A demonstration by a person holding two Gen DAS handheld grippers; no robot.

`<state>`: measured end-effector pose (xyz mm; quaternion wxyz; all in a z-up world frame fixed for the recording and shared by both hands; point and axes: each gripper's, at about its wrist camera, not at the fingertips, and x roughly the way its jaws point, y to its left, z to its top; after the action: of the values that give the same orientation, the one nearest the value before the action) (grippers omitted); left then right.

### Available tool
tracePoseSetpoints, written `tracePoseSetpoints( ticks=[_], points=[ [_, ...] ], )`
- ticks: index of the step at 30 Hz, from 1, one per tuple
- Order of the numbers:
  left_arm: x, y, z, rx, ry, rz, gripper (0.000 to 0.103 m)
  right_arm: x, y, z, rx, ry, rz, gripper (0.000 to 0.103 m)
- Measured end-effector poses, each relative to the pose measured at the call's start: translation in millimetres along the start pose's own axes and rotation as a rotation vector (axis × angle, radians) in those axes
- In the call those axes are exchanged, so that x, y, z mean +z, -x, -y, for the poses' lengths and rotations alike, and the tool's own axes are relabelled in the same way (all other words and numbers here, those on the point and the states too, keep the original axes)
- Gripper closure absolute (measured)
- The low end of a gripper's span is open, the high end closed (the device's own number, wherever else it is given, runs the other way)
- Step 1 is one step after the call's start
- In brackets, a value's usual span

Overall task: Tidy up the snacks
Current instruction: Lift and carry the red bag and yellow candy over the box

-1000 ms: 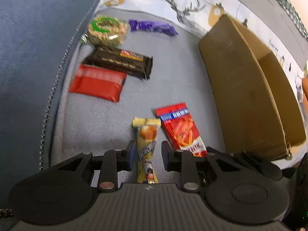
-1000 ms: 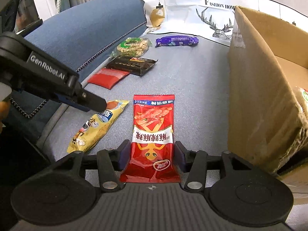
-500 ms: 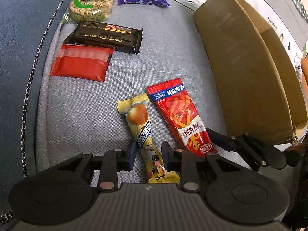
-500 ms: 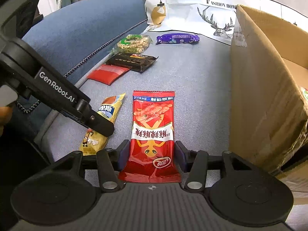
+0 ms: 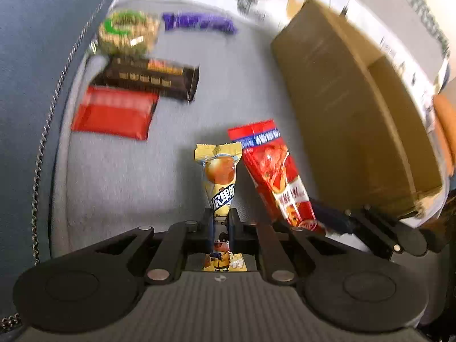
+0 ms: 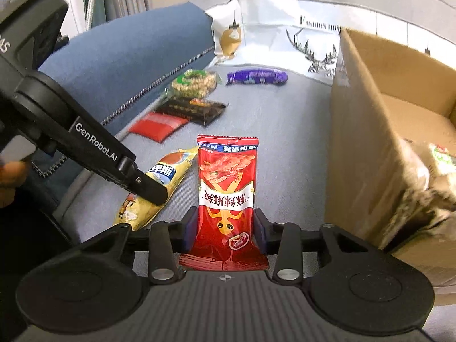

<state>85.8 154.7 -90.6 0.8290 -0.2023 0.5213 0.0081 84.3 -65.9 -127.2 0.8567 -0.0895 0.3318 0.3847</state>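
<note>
The left gripper (image 5: 221, 225) has just closed and pinches the slim yellow foil snack packet (image 5: 220, 182) near its lower end. The right gripper (image 6: 225, 228) has been closing; its pads press the sides of the flat red plastic snack pouch (image 6: 226, 188), apparently to lift it. Both packets lie side by side on the grey fabric cushion (image 6: 290, 131). The open brown cardboard box (image 6: 379, 131), the likely destination, stands just right.

6 snack packets (image 6: 227, 191) lie on the cushion, beside 1 cardboard box (image 6: 370, 148), with 2 grippers (image 6: 225, 228).
</note>
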Motion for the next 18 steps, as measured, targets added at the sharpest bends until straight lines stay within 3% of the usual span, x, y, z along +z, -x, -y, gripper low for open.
tracePoseSetpoints(
  ticks=[8, 18],
  points=[
    [-14.2, 36.8, -3.1, -0.081, 0.014, 0.221, 0.093, 7.4, 34.1, -1.8, 0.023, 0.006, 0.118, 0.062],
    [-18.9, 53.5, -2.1, -0.146, 0.023, 0.310, 0.093, 29.1, 88.2, 6.1, 0.032, 0.013, 0.274, 0.062]
  ],
)
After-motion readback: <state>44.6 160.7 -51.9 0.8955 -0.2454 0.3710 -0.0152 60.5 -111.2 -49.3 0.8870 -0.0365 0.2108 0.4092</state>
